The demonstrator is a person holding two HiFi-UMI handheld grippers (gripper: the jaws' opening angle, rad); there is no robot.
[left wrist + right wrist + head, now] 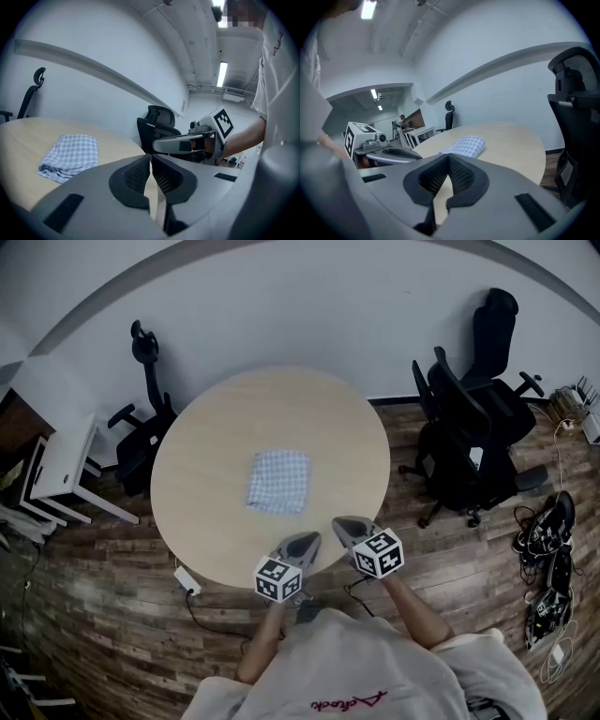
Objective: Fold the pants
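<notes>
Round table holds folded checked pants mid-top; your left gripper and right gripper hover over its near edge, jaws together, empty.

Round wooden table carries folded checked pants.

Black office chair runs off the edge.
</notes>
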